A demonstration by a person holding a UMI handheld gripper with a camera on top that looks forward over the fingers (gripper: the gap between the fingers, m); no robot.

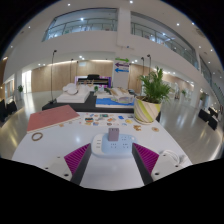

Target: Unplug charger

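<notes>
A white power strip (112, 147) lies on the white table (110, 180), just ahead of and between my fingertips. A small greyish charger (113, 132) stands plugged into its far end. My gripper (111, 158) is open. The magenta pads (76, 157) flank the strip on both sides, with a gap at each side. Nothing is held. Whether the fingers touch the strip cannot be seen.
A potted green plant (153, 97) stands at the table's far right. A flat reddish board (50, 118) lies at the far left. Several small items (105, 120) are scattered beyond the strip. A hall with sofas (78, 92) lies behind.
</notes>
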